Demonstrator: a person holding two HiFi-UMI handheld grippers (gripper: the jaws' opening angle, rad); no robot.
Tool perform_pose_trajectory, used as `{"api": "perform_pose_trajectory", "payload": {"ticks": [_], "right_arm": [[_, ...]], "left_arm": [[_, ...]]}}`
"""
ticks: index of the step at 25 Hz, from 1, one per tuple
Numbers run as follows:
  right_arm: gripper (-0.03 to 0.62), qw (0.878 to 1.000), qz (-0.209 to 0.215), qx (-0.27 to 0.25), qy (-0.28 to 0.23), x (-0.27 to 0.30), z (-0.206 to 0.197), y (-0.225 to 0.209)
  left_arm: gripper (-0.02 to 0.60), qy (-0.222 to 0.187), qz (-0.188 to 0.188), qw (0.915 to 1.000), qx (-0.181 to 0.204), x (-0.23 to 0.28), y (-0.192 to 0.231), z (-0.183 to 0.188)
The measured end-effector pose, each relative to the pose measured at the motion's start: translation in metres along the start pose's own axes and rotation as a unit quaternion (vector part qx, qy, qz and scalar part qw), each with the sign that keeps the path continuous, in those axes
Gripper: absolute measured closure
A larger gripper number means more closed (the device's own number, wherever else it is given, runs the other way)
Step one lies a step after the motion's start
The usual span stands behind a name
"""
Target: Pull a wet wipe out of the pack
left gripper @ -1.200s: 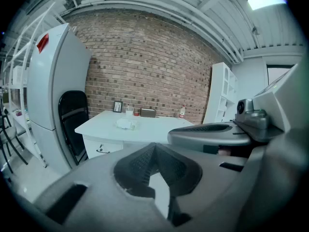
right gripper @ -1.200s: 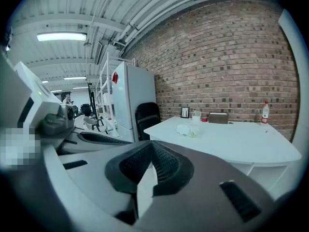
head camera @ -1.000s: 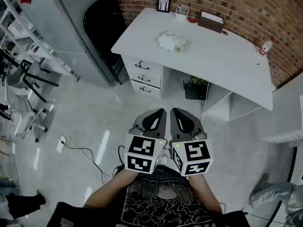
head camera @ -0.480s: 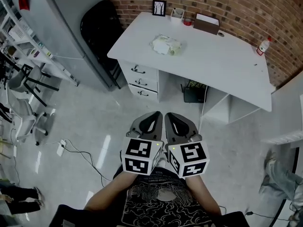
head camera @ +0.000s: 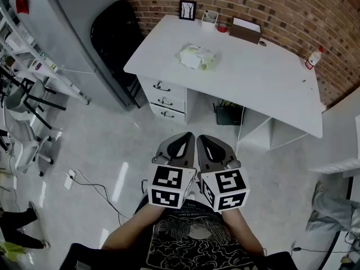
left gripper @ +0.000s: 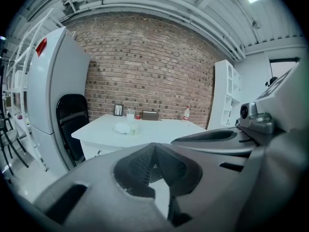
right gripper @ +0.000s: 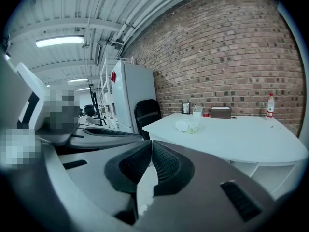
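Note:
The wet wipe pack (head camera: pixel 196 57) lies on the white desk (head camera: pixel 253 77), towards its left half; it looks whitish with a green edge. It also shows far off as the pack (left gripper: pixel 124 127) in the left gripper view and the pack (right gripper: pixel 187 126) in the right gripper view. My left gripper (head camera: pixel 179 138) and right gripper (head camera: pixel 203 138) are held side by side close to my body, over the floor, well short of the desk. Both have their jaws pressed together with nothing between them.
At the desk's back edge stand a small picture frame (head camera: pixel 187 9), a cup (head camera: pixel 210 17) and a brown box (head camera: pixel 245 30); a bottle (head camera: pixel 314 57) is at the right end. A black chair (head camera: pixel 112 32) and grey cabinet (head camera: pixel 67 27) stand left. Cables (head camera: pixel 93 179) lie on the floor.
The view has shifted slightly, with the desk a little nearer in the frame. Both grippers stay shut and side by side in front of me.

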State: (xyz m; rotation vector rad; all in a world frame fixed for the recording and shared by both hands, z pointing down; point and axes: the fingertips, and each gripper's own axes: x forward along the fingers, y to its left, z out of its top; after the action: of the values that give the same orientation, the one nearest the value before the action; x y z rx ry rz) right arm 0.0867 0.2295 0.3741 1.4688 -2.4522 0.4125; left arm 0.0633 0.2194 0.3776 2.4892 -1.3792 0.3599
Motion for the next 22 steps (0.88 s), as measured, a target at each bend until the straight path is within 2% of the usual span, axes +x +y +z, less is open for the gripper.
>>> {"api": "perform_pose_trajectory", "payload": {"ticks": [10,22], "right_arm": [[0.577,1.000,-0.015,0.001,0.012,0.062,0.024,-0.018],[0.576,0.998,-0.057,0.019,0.028,0.131,0.055,-0.033]], "left_arm": [[0.571,0.010,-0.016,0.9998,-0.006,0.050,0.048,0.021],[0.571,0.031,-0.069,0.9971,-0.004,0.100,0.100,0.051]]}}
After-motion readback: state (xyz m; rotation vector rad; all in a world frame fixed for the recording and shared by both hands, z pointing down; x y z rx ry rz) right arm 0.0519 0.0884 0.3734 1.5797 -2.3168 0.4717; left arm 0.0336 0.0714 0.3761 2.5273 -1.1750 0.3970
